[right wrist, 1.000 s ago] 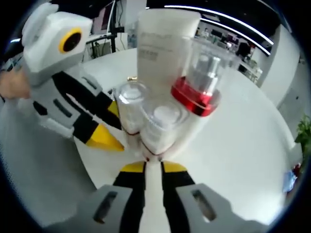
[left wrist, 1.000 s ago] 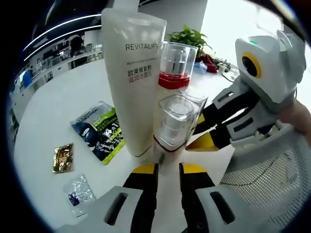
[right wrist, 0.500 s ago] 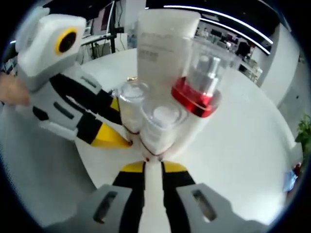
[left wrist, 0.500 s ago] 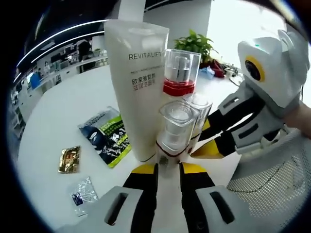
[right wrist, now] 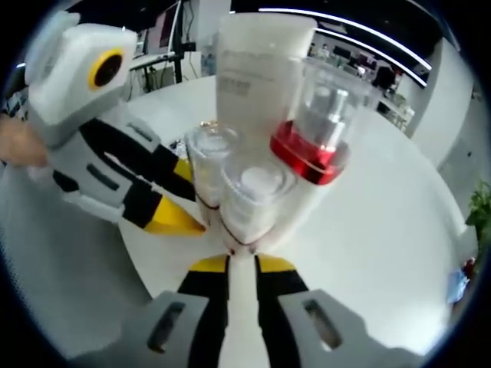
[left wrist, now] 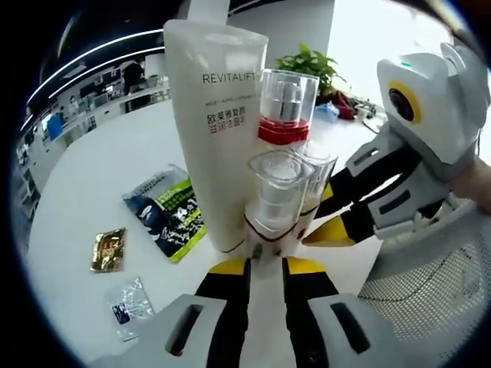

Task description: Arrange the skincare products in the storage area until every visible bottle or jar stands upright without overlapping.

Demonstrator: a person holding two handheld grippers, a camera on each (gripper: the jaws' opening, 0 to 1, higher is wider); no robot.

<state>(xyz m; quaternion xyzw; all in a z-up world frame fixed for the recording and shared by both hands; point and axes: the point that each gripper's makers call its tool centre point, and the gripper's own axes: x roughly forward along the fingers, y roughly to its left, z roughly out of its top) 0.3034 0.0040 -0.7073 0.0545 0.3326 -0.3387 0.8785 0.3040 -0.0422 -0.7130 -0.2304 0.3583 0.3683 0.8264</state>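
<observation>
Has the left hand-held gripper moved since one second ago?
Cannot tell. In the right gripper view its camera box sits slightly lower against the tall white tube, but that camera may have moved.

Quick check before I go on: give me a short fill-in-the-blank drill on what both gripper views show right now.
1. The tall white tube carries the printed word ____.
2. The clear-capped pump bottle beside that tube has a collar coloured ____.
3. The flat gold sachet lies on the round white ____.
4. Behind the bottles stands a green potted ____.

Missing words: REVITALIFT; red; table; plant
</observation>
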